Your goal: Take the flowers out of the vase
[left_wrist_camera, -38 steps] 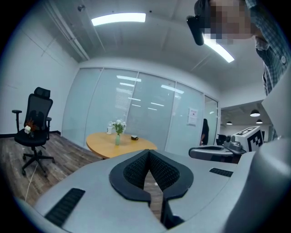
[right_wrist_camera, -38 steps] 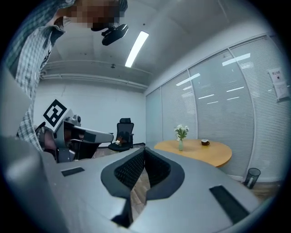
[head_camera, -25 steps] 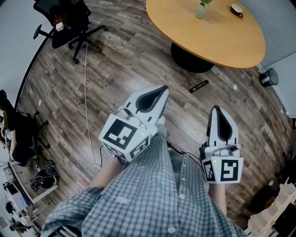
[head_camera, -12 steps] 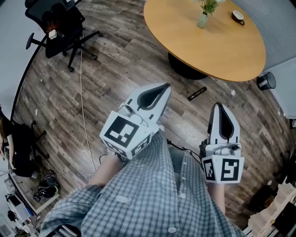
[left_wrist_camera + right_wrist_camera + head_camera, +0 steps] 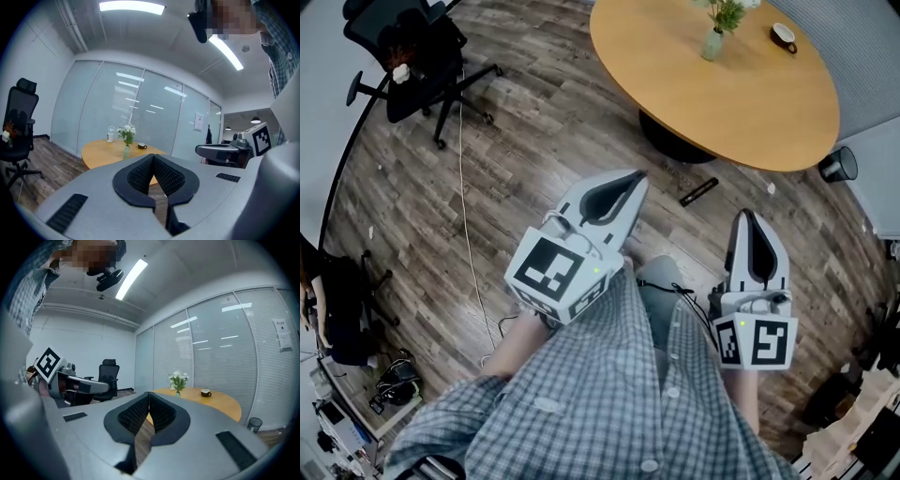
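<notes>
An office meeting room: frosted glass partition walls (image 5: pixel 140 108), a round wooden table (image 5: pixel 741 84), a black swivel chair (image 5: pixel 412 56), wood-plank floor (image 5: pixel 534 150), ceiling strip lights (image 5: pixel 131 6).

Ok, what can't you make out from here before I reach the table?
Flowers: head view, blooms cut off by the top edge.
Vase: too small in every view to judge stems or water.
White object near it: left gripper view, too small to identify.

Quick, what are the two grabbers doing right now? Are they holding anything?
Left gripper: closed, holding nothing.
Right gripper: closed, holding nothing.
</notes>
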A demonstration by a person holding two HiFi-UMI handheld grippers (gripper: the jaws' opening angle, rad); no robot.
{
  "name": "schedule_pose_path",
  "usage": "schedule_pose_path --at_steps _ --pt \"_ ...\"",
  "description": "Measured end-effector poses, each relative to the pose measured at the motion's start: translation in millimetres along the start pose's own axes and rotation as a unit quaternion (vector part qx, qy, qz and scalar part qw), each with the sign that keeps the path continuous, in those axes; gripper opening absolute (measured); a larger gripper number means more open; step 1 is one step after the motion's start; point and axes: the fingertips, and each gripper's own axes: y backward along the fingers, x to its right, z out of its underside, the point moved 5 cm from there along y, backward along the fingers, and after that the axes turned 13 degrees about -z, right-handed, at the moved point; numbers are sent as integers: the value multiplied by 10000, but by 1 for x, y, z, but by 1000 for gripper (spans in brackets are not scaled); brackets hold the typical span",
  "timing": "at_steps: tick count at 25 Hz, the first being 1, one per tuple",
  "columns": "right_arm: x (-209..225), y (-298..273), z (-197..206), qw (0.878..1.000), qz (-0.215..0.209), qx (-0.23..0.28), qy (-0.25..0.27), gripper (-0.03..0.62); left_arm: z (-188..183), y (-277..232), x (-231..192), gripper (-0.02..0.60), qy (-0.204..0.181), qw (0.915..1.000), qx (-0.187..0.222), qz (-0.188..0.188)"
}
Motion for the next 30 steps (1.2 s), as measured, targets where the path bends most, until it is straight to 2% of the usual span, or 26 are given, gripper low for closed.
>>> schedule_pose_path --at_steps 7,15,30 --pt "9 -13 0 9999 -7 -120 34 11 -3 -7 -7 8 54 10000 2 -21" --pt "26 -37 4 9996 -223 -134 46 9 -2 -27 -17 8 145 9996 -32 -225" --pt "110 -120 -2 9974 -689 147 -135 11 -22 -120 -27 8 19 9989 -78 -472"
